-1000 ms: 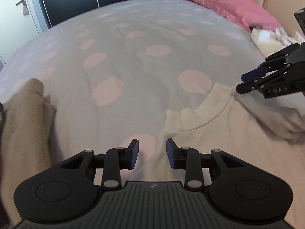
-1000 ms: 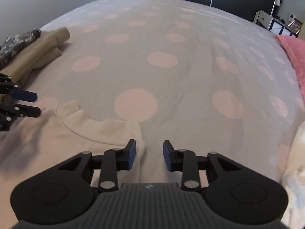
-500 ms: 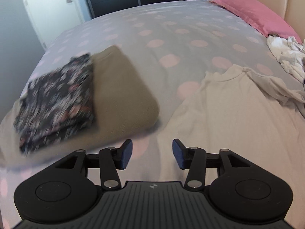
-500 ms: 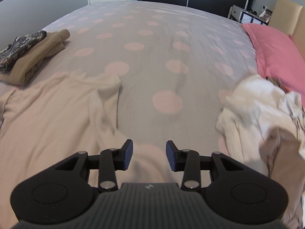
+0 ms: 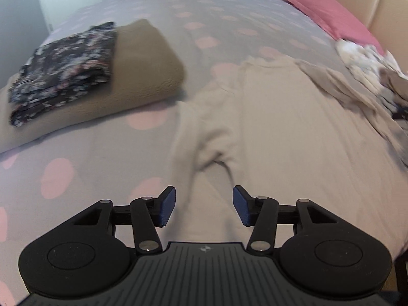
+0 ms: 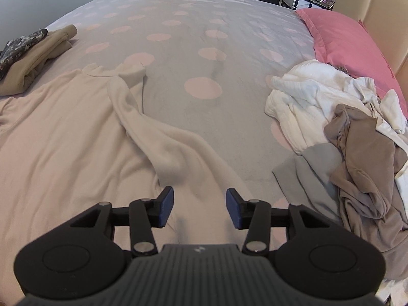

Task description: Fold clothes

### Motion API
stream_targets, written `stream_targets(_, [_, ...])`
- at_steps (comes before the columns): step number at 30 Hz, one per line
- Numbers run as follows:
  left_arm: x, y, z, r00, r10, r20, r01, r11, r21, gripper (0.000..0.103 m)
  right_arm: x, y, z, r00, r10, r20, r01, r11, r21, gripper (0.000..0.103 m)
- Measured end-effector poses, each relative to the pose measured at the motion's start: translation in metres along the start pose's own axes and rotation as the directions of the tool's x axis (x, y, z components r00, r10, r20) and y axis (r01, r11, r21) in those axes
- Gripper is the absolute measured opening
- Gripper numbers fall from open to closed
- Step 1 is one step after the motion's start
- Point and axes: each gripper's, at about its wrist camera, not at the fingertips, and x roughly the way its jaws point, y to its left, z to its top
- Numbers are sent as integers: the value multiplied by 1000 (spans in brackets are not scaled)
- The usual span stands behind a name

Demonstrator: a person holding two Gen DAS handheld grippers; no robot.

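Right wrist view shows the right gripper (image 6: 200, 207) spread wide over a sleeve (image 6: 163, 150) of the cream top (image 6: 63, 137), gripping nothing. The left gripper (image 5: 204, 207) is likewise spread above the other sleeve (image 5: 204, 142). A shallow pinch could let the soft knit slip or drag the body askew. The top lies flat at centre frame on the dotted bedspread (image 6: 204, 51), sleeves crumpled, collar toward the upper frame.

Bare bedspread (image 6: 193, 51) lies between folded stack (image 6: 33, 53) and laundry heap (image 6: 339, 117).
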Motion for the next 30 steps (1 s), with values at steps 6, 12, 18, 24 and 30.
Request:
stream_targets(6, [28, -9, -4, 997, -4, -74, 1, 999, -43, 48, -2, -1, 4, 1000, -10, 26, 9, 1000, 18, 52])
stream_targets(12, [45, -5, -4, 994, -32, -106, 16, 989, -150, 51, -1, -1, 5, 999, -21, 29, 20, 1000, 14, 54])
stream_targets(18, [65, -9, -14, 978, -14, -208, -18, 989, -150, 46, 4, -6, 4, 999, -45, 16, 44, 999, 27, 54])
stream_targets(24, [41, 14, -10, 981, -22, -194, -19, 978, -207, 1, 6, -6, 3, 998, -59, 11, 58, 998, 17, 54])
stream_targets(30, [-8, 55, 2, 998, -27, -56, 8, 947, -322, 0, 6, -5, 3, 997, -72, 10, 72, 997, 16, 54])
